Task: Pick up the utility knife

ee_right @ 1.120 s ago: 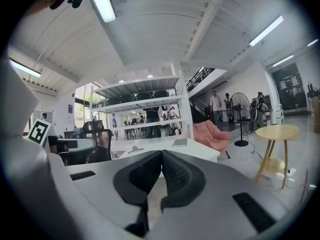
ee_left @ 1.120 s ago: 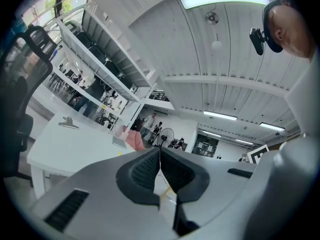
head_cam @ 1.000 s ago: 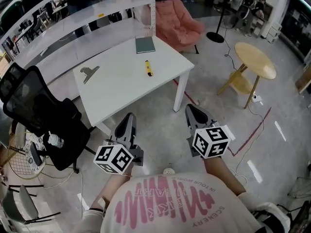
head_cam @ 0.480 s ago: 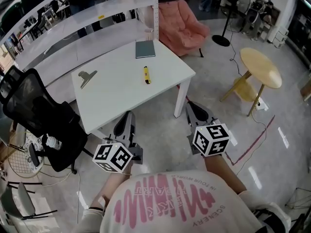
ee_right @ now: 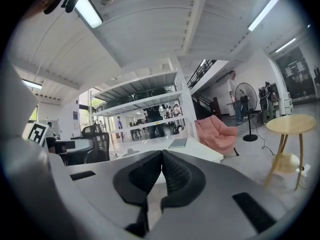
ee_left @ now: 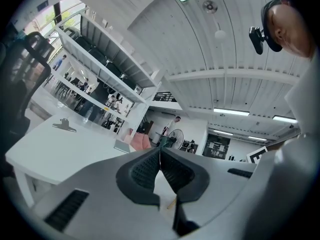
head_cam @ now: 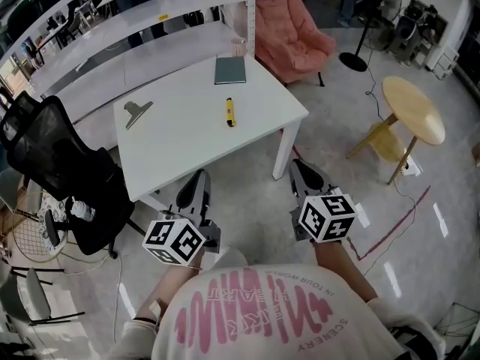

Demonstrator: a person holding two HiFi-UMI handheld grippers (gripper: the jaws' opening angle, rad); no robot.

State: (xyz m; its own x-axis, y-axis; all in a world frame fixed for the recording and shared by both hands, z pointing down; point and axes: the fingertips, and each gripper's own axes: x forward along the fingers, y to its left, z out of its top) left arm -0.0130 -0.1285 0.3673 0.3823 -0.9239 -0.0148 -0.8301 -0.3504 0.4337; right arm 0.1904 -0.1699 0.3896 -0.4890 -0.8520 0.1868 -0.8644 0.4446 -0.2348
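A yellow and black utility knife [head_cam: 230,111] lies on the white table [head_cam: 187,141], right of its middle. My left gripper [head_cam: 199,178] hangs in front of the table's near edge, shut with nothing in it. To its right, my right gripper [head_cam: 299,168] sits off the table's near right corner, also shut and empty. Both point toward the table and are well short of the knife. In the left gripper view the pads [ee_left: 160,165] meet; the knife is hidden there. The right gripper view shows its pads [ee_right: 162,170] touching.
A grey notebook [head_cam: 229,70] lies at the table's far edge and a metal clip [head_cam: 137,112] at its left. A black office chair [head_cam: 60,178] stands left of the table. A pink armchair [head_cam: 296,40], a round wooden side table [head_cam: 412,109] and a fan [head_cam: 371,21] are to the right.
Both grippers have come closer to the table, which now sits larger and lower in the head view. Their jaws stayed shut.
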